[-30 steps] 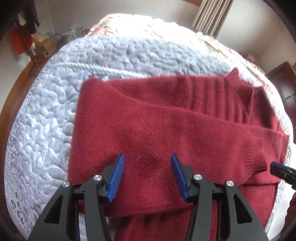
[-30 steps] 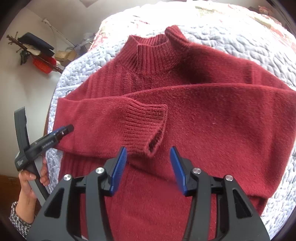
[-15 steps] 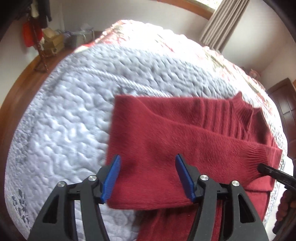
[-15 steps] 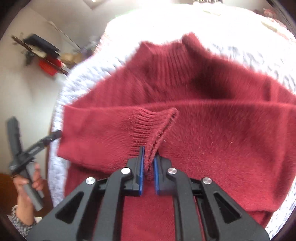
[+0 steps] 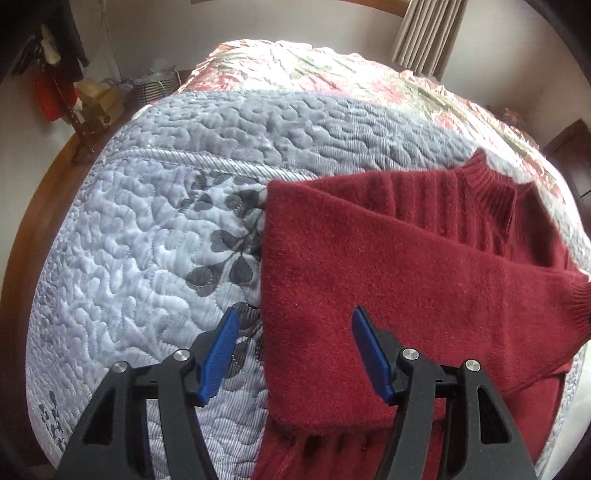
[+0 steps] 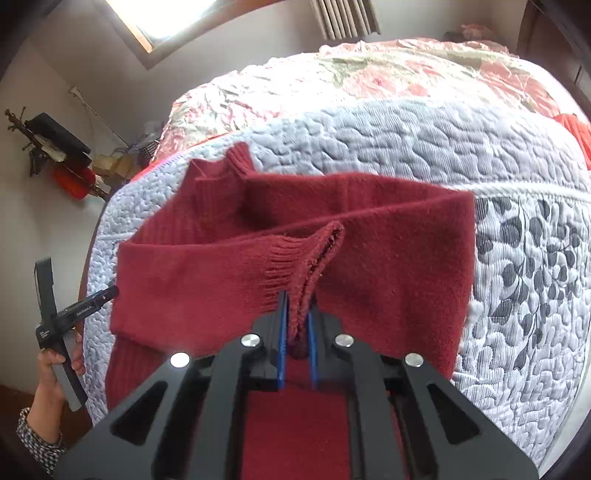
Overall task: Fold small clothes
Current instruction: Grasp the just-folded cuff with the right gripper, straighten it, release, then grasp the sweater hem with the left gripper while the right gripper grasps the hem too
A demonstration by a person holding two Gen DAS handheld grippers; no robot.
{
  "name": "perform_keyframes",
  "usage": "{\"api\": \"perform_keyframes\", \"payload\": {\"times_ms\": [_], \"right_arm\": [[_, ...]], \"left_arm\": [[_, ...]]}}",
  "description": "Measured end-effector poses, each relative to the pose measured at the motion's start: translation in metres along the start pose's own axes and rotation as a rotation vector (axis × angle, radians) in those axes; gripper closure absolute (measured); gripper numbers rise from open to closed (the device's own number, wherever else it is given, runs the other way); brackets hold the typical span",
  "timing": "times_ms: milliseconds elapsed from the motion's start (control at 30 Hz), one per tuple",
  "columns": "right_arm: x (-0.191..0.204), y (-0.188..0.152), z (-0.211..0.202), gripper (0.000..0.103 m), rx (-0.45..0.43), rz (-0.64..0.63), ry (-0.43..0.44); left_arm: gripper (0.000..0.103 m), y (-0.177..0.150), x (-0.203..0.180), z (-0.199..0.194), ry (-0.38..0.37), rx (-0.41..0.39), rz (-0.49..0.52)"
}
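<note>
Now the right gripper [image 6: 297, 325] has pinched the sleeve cuff [image 6: 295, 258] of the red sweater [image 5: 388, 266] on the bed [image 5: 155, 229], while the left gripper [image 5: 295, 354] stays spread; sleeves are folded in, body not yet.

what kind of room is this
Most likely a bedroom: the red sweater lies on a bed with a quilted bedspread, curtains hang by a window, and a wooden floor shows beside it.

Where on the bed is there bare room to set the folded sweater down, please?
The grey quilt is bare beside the red sweater, from its folded edge to the bed's wooden rim. The quilted band between the sweater's collar and the floral bedspread is also free. It is crowded at the cuff, pinched by the right gripper.
</note>
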State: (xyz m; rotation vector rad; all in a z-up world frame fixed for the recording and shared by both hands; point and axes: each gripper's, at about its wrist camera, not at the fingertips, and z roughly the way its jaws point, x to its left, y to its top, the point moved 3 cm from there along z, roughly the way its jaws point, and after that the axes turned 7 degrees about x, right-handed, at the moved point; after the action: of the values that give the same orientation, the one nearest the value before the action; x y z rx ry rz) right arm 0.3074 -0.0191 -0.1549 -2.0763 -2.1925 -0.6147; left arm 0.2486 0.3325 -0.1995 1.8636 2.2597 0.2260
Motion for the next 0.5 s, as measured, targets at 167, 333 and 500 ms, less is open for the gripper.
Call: {"api": "perform_keyframes", "payload": {"times_ms": [167, 333, 500], "right_arm": [[-0.029, -0.012, 0.035, 0.084, 0.101, 0.031, -0.080], [-0.031, -0.011, -0.007, 0.084, -0.023, 0.039, -0.036], [-0.006, -0.001, -0.003, 0.084, -0.002, -0.044, 0.053]], "left_arm": [[0.039, -0.001, -0.017, 0.026, 0.083, 0.057, 0.044], [0.039, 0.002, -0.038, -0.017, 0.060, -0.067, 0.076], [0.037, 0.003, -0.079, -0.025, -0.047, -0.074, 0.141]]}}
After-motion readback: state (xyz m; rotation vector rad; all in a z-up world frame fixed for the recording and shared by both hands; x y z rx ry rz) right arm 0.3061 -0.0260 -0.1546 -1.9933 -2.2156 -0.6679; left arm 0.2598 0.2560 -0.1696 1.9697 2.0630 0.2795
